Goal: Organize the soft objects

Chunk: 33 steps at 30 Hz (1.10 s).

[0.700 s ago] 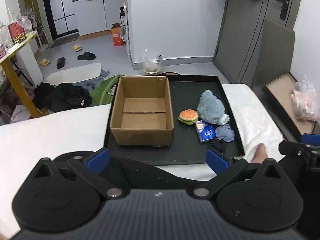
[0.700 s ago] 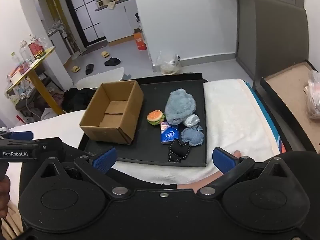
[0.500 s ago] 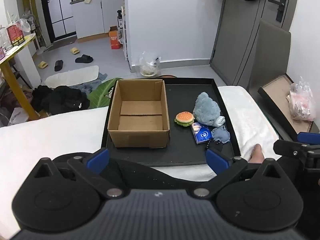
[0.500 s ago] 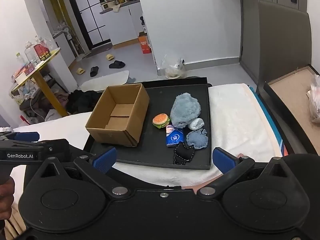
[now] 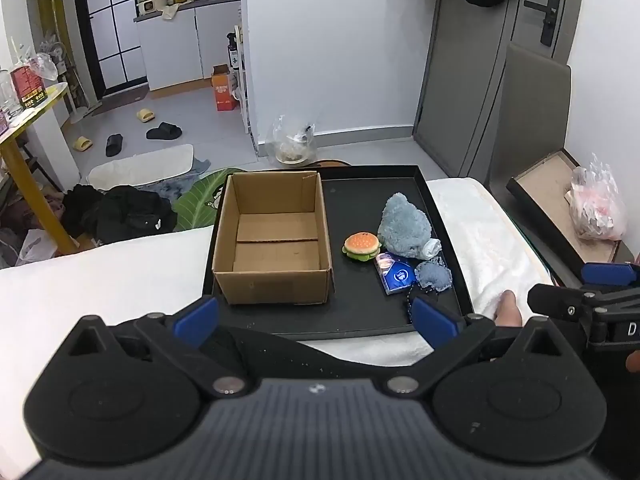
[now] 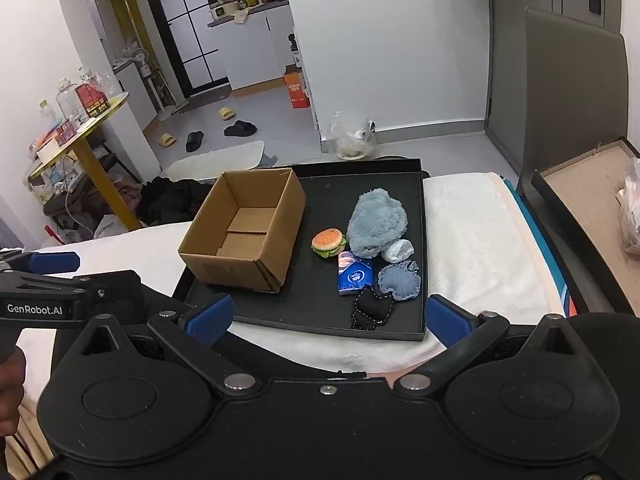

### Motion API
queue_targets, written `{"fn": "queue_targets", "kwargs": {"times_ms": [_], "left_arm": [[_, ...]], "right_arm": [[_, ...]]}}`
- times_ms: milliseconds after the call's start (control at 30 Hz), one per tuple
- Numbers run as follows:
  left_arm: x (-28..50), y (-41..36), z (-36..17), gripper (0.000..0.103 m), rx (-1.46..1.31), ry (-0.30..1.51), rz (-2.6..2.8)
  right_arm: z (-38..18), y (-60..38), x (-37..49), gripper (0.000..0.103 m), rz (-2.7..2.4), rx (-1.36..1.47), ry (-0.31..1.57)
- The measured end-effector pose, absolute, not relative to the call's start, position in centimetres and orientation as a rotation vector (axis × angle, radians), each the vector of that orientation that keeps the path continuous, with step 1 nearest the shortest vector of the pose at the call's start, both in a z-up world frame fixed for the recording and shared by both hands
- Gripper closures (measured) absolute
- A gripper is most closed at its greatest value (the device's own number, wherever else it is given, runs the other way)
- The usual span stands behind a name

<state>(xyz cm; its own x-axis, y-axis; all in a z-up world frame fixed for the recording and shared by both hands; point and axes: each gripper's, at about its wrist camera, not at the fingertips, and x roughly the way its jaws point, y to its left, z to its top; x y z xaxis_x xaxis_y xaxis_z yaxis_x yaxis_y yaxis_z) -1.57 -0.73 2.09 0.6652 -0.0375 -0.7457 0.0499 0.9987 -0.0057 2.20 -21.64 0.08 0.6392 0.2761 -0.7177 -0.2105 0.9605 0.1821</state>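
Both our tools, left [image 5: 316, 316] and right [image 6: 328, 316], gape wide and empty short of the tray [image 6: 304, 312]. The plush [image 6: 376, 222] lies right of the box [image 6: 244, 232]; we judge it light and squashy, best pinched across its middle.

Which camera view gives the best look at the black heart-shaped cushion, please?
The right wrist view: the black heart cushion lies fully visible. In the left wrist view, a blue pad hides nearly all of it.
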Motion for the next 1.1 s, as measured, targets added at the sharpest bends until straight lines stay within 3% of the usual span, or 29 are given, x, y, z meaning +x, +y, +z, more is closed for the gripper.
{"fn": "queue_targets", "kwargs": {"times_ms": [1100], "left_arm": [[-1.52,-0.60,1.47,0.000,0.015,0.849,-0.038]], "right_arm": [[0.07,-21.70,2.09,0.000,0.259,0.078,0.832]]}}
